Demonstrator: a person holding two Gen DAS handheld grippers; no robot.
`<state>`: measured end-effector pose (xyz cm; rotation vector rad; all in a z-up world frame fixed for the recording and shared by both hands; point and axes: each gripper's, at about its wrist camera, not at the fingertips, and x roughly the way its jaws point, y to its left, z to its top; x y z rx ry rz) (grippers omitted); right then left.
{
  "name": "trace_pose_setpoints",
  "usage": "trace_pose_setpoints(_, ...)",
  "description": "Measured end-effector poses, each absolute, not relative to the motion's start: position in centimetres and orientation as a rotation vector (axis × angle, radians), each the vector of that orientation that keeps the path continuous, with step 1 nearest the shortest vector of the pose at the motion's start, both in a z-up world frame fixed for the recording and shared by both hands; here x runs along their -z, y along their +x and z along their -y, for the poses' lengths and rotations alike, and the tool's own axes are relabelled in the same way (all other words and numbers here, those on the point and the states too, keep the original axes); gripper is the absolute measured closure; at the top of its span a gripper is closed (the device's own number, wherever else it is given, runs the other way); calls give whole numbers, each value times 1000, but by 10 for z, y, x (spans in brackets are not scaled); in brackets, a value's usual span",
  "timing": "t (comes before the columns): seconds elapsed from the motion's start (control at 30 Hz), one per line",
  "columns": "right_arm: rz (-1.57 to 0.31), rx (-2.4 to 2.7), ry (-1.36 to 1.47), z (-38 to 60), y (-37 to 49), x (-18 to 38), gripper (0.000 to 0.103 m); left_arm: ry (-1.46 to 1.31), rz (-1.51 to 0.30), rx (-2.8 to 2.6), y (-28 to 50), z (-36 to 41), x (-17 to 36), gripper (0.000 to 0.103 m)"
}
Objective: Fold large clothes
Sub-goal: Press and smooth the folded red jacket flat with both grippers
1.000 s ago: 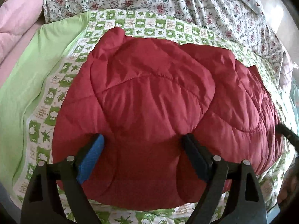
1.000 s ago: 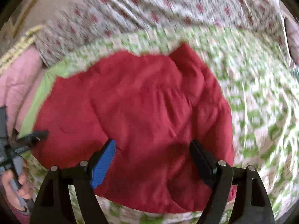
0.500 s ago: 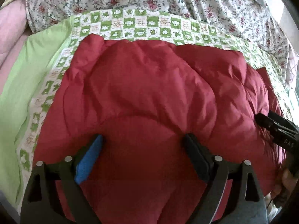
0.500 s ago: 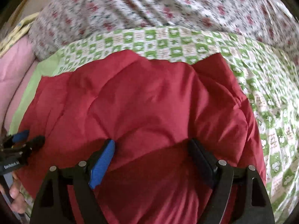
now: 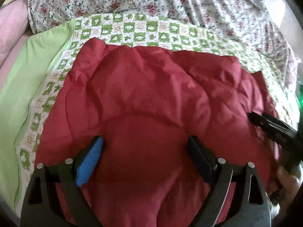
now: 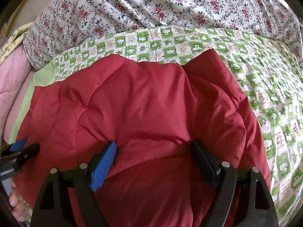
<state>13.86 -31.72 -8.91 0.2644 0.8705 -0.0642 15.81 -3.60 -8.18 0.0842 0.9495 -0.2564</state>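
Both hand-held grippers, left (image 5: 145, 158) and right (image 6: 155, 160), gape over the red jacket (image 6: 144, 102): puffy, light, slippery; pinch its hem.

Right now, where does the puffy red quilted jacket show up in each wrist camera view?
Left wrist view: puffy red quilted jacket fills centre and bottom, between the left gripper fingers.
Right wrist view: jacket fills centre and lower left, behind the right gripper.
Shared landmark: green-and-white checked bedsheet just beyond the jacket's far edge.
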Motion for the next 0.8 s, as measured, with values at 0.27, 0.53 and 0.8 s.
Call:
trace_pose_setpoints(0.27, -830, 85, 301, 312, 121, 69, 19, 175, -978, 263, 150, 39, 90, 13)
trace_pose_setpoints(0.53, -816, -10, 204, 281, 78, 43, 19, 165, -943, 210, 143, 41, 91, 12)
trace_pose_setpoints(0.8, -871, -8, 185, 298, 77, 79, 18, 146, -925, 181, 118, 36, 76, 13)
